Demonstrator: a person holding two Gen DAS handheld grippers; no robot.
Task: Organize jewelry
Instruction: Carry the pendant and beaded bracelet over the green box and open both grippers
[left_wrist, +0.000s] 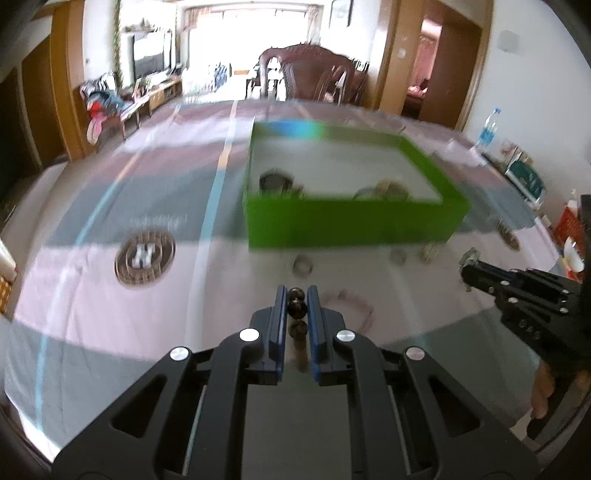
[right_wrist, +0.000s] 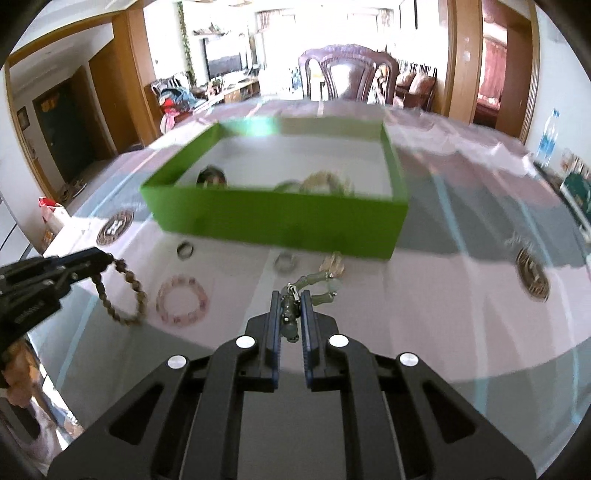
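My left gripper (left_wrist: 296, 291) is shut on a dark brown bead bracelet (left_wrist: 297, 310), which hangs as a loop (right_wrist: 122, 291) below its tip in the right wrist view. My right gripper (right_wrist: 290, 295) is shut on a pale green bead bracelet (right_wrist: 317, 282), whose beads trail to the right of the tip. Ahead stands a green box (left_wrist: 347, 221) (right_wrist: 280, 218) with several pieces of jewelry inside. On the table lie a pink bead bracelet (right_wrist: 181, 301) (left_wrist: 351, 306), two rings (right_wrist: 185, 250) (right_wrist: 284, 263) and a small amber piece (right_wrist: 334, 263). The other gripper shows at the right edge (left_wrist: 466, 264) and at the left (right_wrist: 107, 258).
The table wears a pale pink and grey cloth with round brown emblems (left_wrist: 144, 257) (right_wrist: 532, 273). A dark wooden chair (right_wrist: 349, 74) stands behind the far edge. A water bottle (left_wrist: 489, 127) and boxes (left_wrist: 569, 225) sit at the right. A person's hand (left_wrist: 543, 391) holds the right gripper.
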